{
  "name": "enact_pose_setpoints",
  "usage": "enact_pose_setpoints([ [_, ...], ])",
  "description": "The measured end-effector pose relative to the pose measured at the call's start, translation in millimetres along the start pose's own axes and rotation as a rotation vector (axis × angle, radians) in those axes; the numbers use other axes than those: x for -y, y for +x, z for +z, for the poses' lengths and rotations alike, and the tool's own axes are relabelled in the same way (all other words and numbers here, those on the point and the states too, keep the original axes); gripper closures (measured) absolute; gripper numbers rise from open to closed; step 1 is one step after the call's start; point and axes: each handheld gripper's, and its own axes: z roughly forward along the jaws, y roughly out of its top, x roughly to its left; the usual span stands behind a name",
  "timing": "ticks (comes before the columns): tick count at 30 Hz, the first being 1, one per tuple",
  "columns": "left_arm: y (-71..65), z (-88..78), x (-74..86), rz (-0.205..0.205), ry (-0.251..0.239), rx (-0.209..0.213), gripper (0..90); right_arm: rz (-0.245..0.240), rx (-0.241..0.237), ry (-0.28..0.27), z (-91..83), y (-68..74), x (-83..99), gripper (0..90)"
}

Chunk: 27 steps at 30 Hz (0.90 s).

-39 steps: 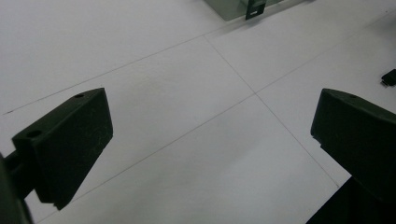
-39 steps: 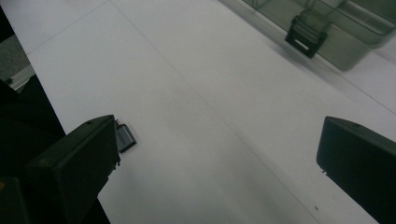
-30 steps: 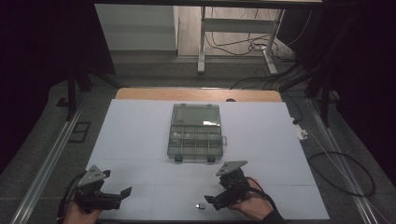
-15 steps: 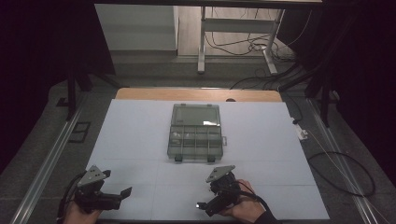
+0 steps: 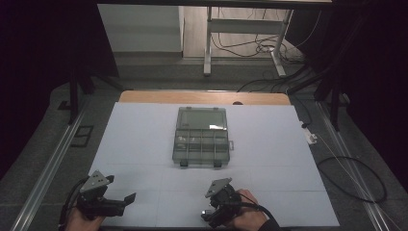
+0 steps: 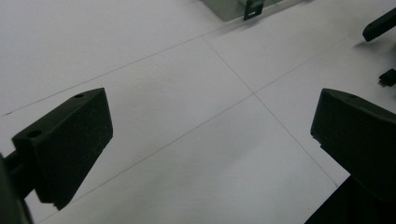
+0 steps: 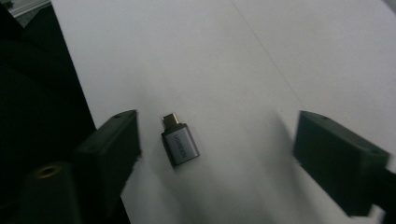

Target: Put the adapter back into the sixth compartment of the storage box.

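A small grey USB adapter (image 7: pixel 180 143) lies flat on the white table cover (image 5: pixel 144 144) near the front edge. My right gripper (image 7: pixel 219 140) straddles it, and its jaws have just been closing. The adapter sits between them, nearer the left jaw, with neither pad touching it. In the high view the right gripper (image 5: pixel 209 216) points down-left at the bottom centre. My left gripper (image 6: pixel 210 126) is open with nothing between its jaws, low over the cover at the bottom left (image 5: pixel 126 200). From the left gripper view the adapter (image 6: pixel 387 77) shows at the right edge.
A clear plastic compartment box (image 5: pixel 201 137) with its lid open lies mid-table; its latch corner (image 6: pixel 252 7) shows in the left gripper view. The cover's front edge runs just below both hands. Cables and table legs lie on the floor beyond.
My right gripper has shifted left and lower, down over the adapter by the front edge. The left gripper has not moved.
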Motion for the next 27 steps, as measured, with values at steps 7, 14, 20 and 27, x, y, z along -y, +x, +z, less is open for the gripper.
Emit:
enact_pose_setpoints([
  [7,-0.1,0.1,0.0,0.001,0.002,-0.001,0.0,-0.065,0.003,-0.002,-0.8,4.2,1.0,48.4],
  [14,-0.2,0.2,-0.1,0.003,0.005,-0.001,0.0,-0.084,-0.02,0.002,-2.9,6.0,0.7,75.7],
  [20,-0.2,0.3,-0.2,0.003,0.005,-0.001,0.0,-0.06,-0.038,0.001,-3.9,4.6,-0.2,76.1],
  [27,0.0,0.5,-0.2,0.001,0.007,-0.004,0.0,-0.025,-0.051,-0.042,-10.8,0.0,-3.3,76.1],
])
